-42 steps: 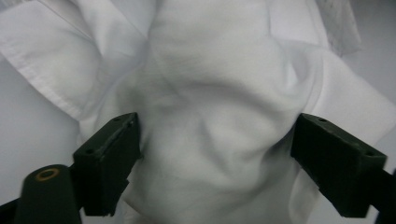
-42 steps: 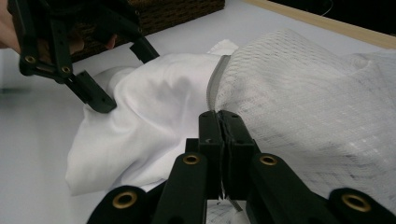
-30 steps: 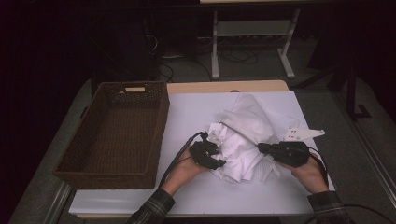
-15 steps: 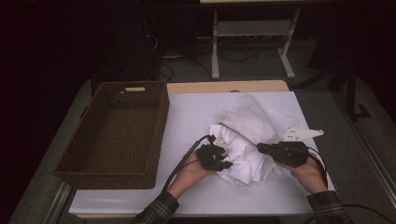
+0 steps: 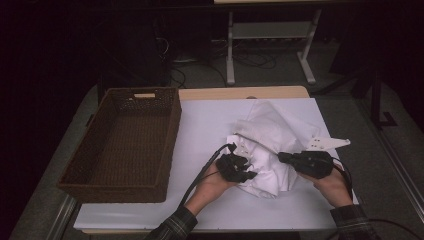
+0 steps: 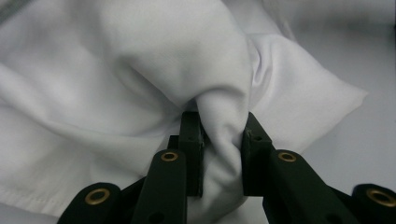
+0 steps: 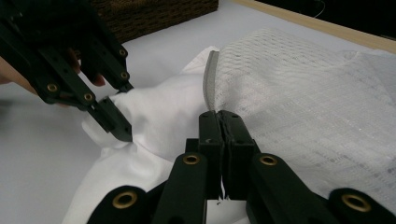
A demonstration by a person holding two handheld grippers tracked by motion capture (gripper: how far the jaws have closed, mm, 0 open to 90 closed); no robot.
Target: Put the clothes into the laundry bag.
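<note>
A crumpled white garment (image 5: 270, 145) lies on the right half of the white-covered desk (image 5: 210, 125), well apart from the empty brown wicker basket (image 5: 125, 145) standing at the desk's left side.

Left hand-held gripper (image 5: 239, 169): at the garment's near left edge. In the left gripper view its jaws have just been closing and now pinch a bunched fold of the white cloth (image 6: 224, 135) between the pads; the fold bulges out above them. It is grasping the garment.

Right hand-held gripper (image 5: 305, 162): at the garment's near right edge, with the person's hand (image 5: 332, 187) behind it. In the right gripper view (image 7: 223, 126) its jaws stand clenched together, with cloth lying around and under the tips; a thin edge of fabric appears to be caught between them. A mesh-textured part of the garment (image 7: 303, 98) lies just beyond, and the left hand-held gripper (image 7: 112, 116) shows at the upper left, gripping the cloth.
</note>
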